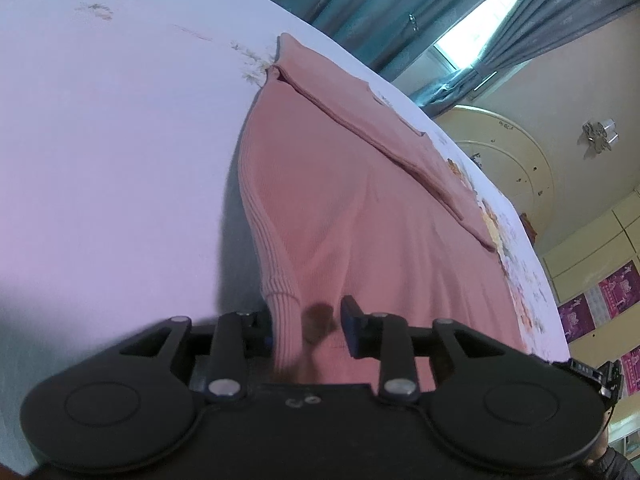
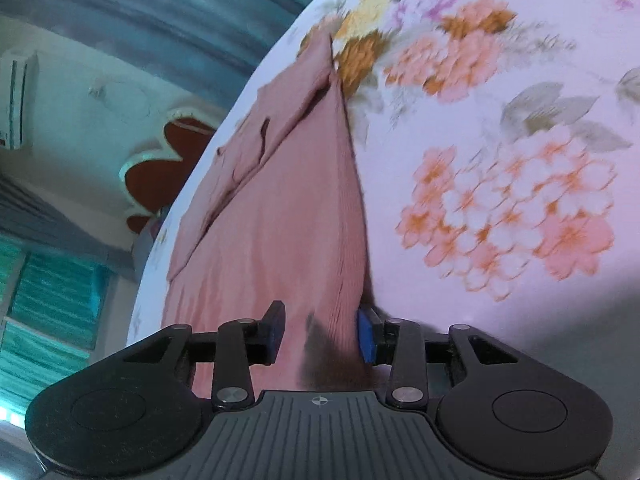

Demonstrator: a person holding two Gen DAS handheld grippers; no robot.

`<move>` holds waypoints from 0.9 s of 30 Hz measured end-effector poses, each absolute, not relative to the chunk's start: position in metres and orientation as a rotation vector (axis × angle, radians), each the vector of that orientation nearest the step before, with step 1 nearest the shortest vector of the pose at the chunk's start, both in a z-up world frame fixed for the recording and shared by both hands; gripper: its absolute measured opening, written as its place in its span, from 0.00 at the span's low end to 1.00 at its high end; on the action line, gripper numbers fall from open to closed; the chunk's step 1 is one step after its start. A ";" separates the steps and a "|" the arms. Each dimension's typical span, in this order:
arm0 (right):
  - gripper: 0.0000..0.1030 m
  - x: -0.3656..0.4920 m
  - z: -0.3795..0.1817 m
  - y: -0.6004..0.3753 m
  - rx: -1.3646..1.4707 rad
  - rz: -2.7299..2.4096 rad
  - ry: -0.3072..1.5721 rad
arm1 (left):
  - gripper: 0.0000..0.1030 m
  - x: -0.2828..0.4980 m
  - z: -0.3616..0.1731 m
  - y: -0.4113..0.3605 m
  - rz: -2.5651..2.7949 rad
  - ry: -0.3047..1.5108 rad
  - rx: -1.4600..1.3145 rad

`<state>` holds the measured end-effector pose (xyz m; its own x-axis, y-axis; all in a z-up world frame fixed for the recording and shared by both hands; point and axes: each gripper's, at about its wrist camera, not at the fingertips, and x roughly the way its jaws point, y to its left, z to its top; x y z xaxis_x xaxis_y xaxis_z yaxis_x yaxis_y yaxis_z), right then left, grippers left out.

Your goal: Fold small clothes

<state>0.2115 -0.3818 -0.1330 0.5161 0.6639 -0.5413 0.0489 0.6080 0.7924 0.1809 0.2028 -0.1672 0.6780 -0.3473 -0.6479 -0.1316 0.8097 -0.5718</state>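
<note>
Item: pink ribbed garment (image 1: 340, 208), long axis running away from us over the floral sheet (image 2: 500, 160); we stand equally near, left gripper (image 1: 308, 320) and right gripper (image 2: 320, 332) each half-spread around a near hem corner.

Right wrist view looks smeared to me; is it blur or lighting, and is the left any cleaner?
Right wrist view: motion blur smears the floral white bedsheet, while the pink ribbed knit garment near the right tool stays fairly sharp. Left wrist view: cleaner; the garment's ribs read clearly by the left tool, the bright window is blown out, and fisheye curves the bed edge in both.
</note>
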 end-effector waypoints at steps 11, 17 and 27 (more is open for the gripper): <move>0.06 0.188 -0.133 -0.369 0.858 0.477 0.964 | 0.05 0.177 -0.169 0.207 -0.126 0.816 -0.663; 0.06 0.178 -0.105 -0.374 0.805 0.515 0.847 | 0.05 0.170 -0.164 0.211 -0.096 0.771 -0.648; 0.06 0.211 -0.095 -0.372 0.760 0.496 0.833 | 0.05 0.168 -0.155 0.221 -0.081 0.640 -0.837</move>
<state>0.2108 -0.3716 -0.0945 0.5865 0.6584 -0.4716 -0.1017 0.6376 0.7636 0.1682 0.2207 -0.1550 0.8103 -0.3107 -0.4968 -0.1773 0.6781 -0.7133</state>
